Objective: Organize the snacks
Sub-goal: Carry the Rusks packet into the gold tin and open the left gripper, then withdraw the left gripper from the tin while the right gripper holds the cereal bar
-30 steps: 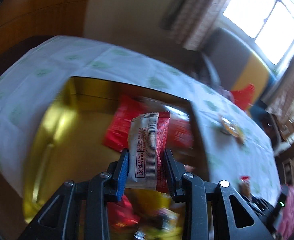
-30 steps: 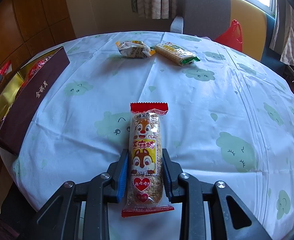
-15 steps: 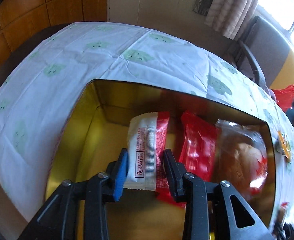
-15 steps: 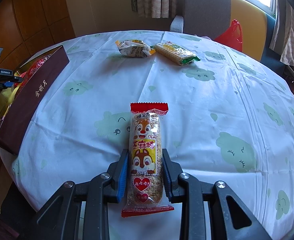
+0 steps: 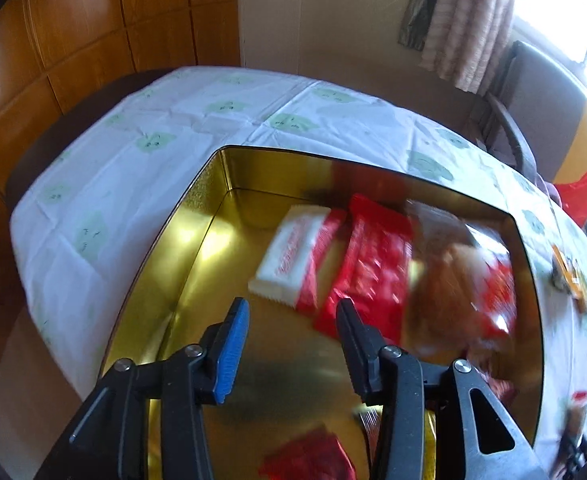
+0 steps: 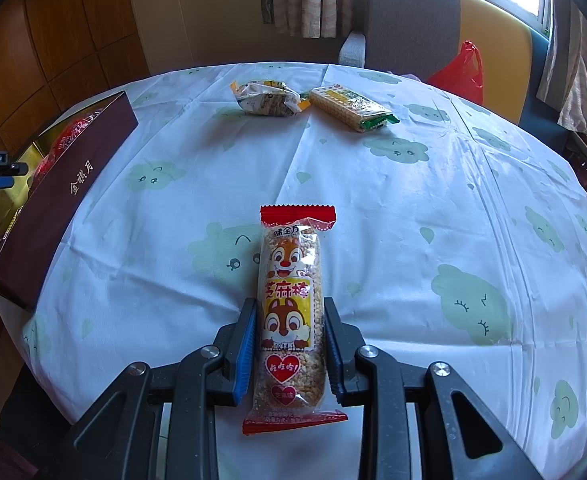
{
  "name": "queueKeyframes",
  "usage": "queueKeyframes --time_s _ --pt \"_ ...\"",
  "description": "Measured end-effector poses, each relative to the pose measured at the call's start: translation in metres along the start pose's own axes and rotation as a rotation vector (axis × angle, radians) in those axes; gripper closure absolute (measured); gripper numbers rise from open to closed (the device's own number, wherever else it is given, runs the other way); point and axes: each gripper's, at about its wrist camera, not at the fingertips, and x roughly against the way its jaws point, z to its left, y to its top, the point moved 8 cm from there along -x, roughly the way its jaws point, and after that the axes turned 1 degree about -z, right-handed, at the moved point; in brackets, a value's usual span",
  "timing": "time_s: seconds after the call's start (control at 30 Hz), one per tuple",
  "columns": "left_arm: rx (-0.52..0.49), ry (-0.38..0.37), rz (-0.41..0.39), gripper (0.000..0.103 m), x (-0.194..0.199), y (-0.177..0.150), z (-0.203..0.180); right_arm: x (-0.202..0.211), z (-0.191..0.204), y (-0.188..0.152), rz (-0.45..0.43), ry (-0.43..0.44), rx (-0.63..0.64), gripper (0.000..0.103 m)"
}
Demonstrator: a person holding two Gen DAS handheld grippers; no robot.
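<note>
In the left wrist view my left gripper (image 5: 293, 314) hovers over the gold tin box (image 5: 201, 216), its jaws opening with nothing between them. Just beyond the fingertips a white and red snack packet (image 5: 293, 256) lies flat on the tin's floor, beside a red packet (image 5: 373, 268) and a clear bag of brown pastry (image 5: 457, 280). In the right wrist view my right gripper (image 6: 289, 320) is shut on a long sesame bar (image 6: 291, 312) with a squirrel picture, above the tablecloth. The gold tin box (image 6: 1, 216) shows at the far left, behind its dark maroon side (image 6: 61, 196).
Two more snacks lie at the far side of the round table (image 6: 413, 208): a crumpled silver packet (image 6: 267, 98) and a green and yellow cracker pack (image 6: 351, 108). A chair (image 6: 409, 20) with a red plastic bag (image 6: 459, 72) stands behind. Another red wrapper (image 5: 309, 456) lies in the tin's near end.
My left gripper has let go of the white and red packet, which now lies in the tin, and has drawn back with its jaws wider. The right gripper has not moved.
</note>
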Motion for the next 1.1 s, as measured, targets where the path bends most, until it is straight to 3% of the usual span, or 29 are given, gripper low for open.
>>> queueKeyframes --time_s 0.2,0.53,1.1 --pt "-0.036 -0.031 -0.066 0.057 0.034 -0.017 -0.018 0.002 0.001 0.0 -0.002 -0.006 0.001 0.072" --pt "-0.097 -0.066 -0.111 0.057 0.066 -0.037 -0.037 0.002 0.001 0.0 -0.003 -0.012 0.002 0.072" --pt "-0.086 -0.092 -0.079 0.057 0.071 -0.062 -0.037 0.002 0.001 0.0 0.001 -0.028 0.006 0.072"
